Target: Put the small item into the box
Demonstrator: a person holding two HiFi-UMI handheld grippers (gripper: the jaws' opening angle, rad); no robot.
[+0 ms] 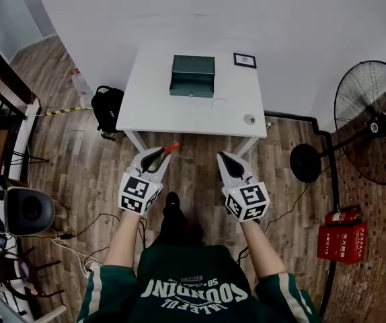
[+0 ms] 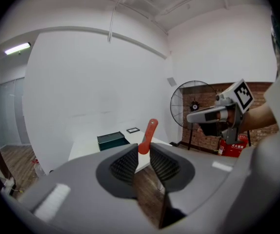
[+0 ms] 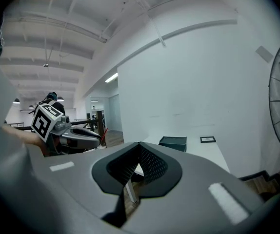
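Room: I am looking at a plain pale wall [image 1: 213, 12] and a floor [image 1: 294, 153] of brown wooden planks. A round wire-caged fan [image 1: 374, 123] stands at the right, with a red crate [image 1: 341, 237] near its foot.
Table: white, smooth and rectangular [image 1: 159, 106], set against the wall, ahead of both grippers and apart from them.
Box: dark green, rectangular and hard-sided [image 1: 192, 76], sitting at the far middle of the table.
Other things on the table: a small dark-framed picture [image 1: 245, 60] lies at the far right corner, and a little round grey thing [image 1: 249, 119] lies near the front right edge.
Bag: black and soft [image 1: 107, 110], on the floor just beside the table's left end.
Left gripper: my left gripper [image 1: 161, 155] is clamped on a red stick [image 1: 171, 147], with its ribbed black pads [image 2: 125, 165] pressing the lower end.
Red stick: flat, glossy, with a rounded tip, tilted up out of the jaws. It is held over the floor, short of the table and well apart from the box.
Right gripper: my right gripper [image 1: 222, 156] has its jaws closed tip to tip, with nothing between them.
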